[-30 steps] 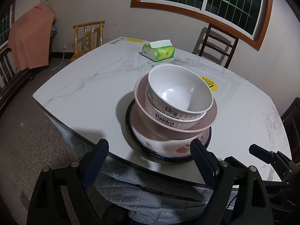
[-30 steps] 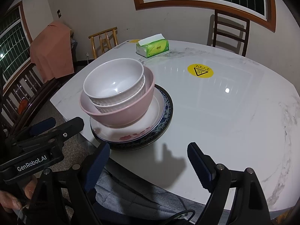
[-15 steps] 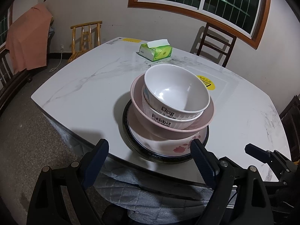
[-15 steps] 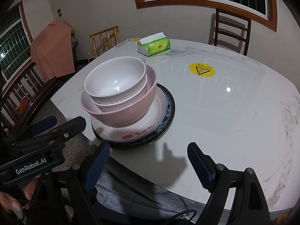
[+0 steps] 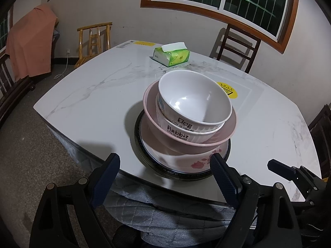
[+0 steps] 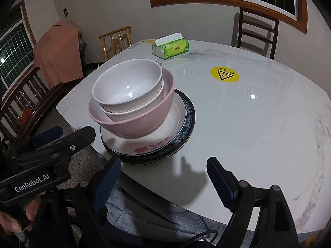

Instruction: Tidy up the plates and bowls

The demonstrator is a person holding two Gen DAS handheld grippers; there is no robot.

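One stack stands near the front edge of the white marble table (image 5: 93, 95). At the bottom is a dark-rimmed plate (image 5: 138, 144), then a white plate with pink flowers (image 5: 196, 162), a pink bowl (image 5: 223, 136), a white ribbed "Rabbit" bowl (image 5: 178, 131) and a white "Dog" bowl (image 5: 194, 101) on top. The stack also shows in the right wrist view (image 6: 132, 103). My left gripper (image 5: 165, 179) is open and empty, just short of the stack at the table edge. My right gripper (image 6: 163, 179) is open and empty, to the right of the stack.
A green tissue box (image 5: 171, 54) lies at the far side of the table, and a yellow warning sticker (image 6: 224, 74) marks its middle. Wooden chairs (image 5: 235, 45) stand around it, one draped with an orange cloth (image 5: 29, 45). A grey quilted fabric (image 5: 165, 212) is below the grippers.
Both grippers have drawn back and lifted slightly, so the stack sits a little farther away in view. The stack itself has not moved.
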